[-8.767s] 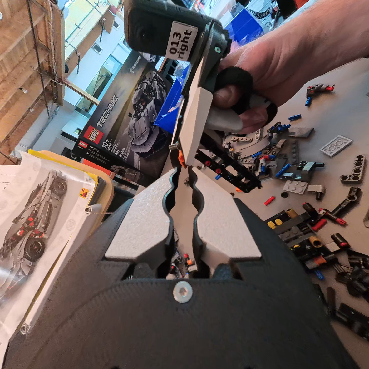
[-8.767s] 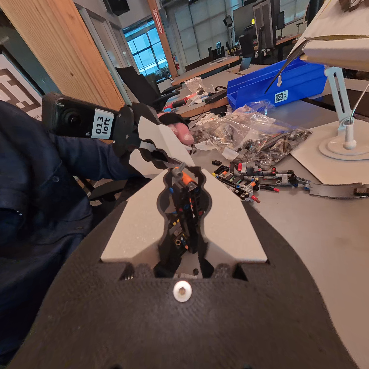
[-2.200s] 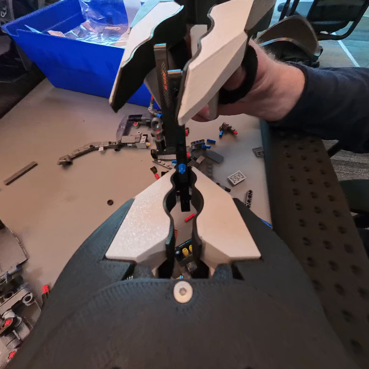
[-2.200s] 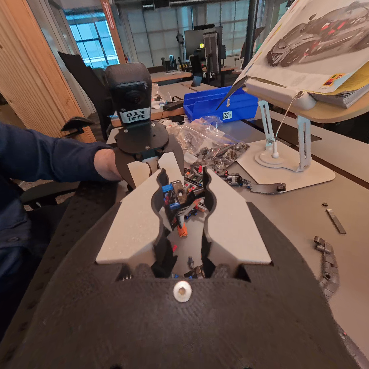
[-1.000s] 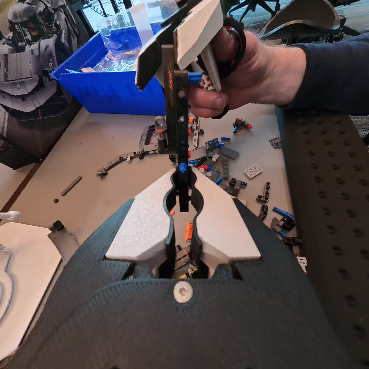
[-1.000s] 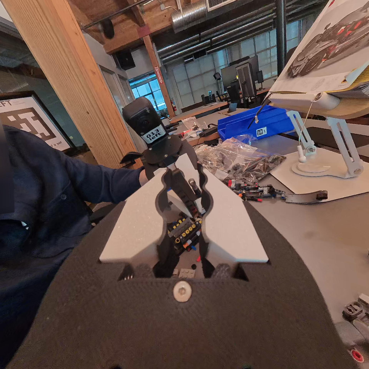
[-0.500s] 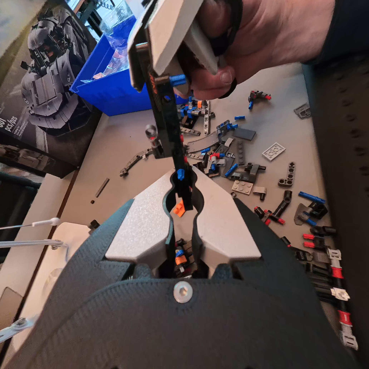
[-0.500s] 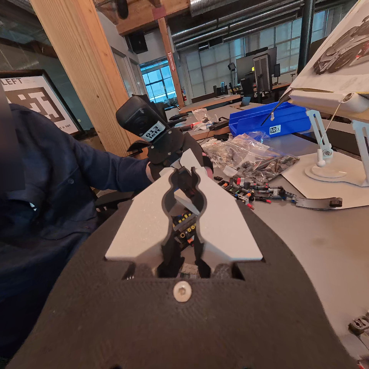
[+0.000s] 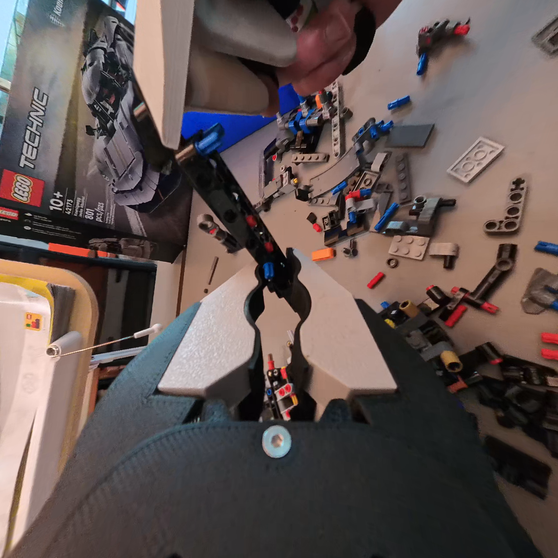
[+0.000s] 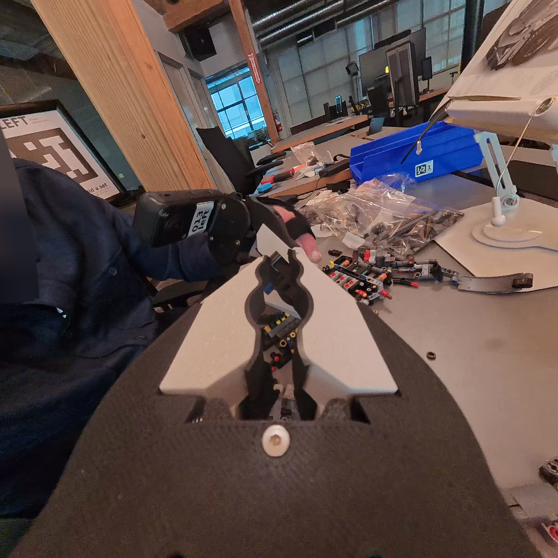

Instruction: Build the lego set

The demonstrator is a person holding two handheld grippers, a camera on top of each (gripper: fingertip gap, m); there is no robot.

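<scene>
Black beam [image 9: 232, 211]: held in the air above the bench [image 9: 471, 90], slanting between both tongs.
Left tongs [image 9: 277, 282]: closed on the beam's lower end.
Right tongs [image 10: 279, 259]: clamped on its upper end.
Loose pieces [image 9: 356, 193]: scattered on the bench beyond.

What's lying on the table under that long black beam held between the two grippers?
Under the black beam, a grey pin piece and loose Lego parts lie on the table. The beam hides whatever is directly beneath it.

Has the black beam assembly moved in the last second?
Yes. The black beam assembly stood upright over the loose parts; it now tilts left toward the set's box, gripped by both hand-held grippers.
</scene>
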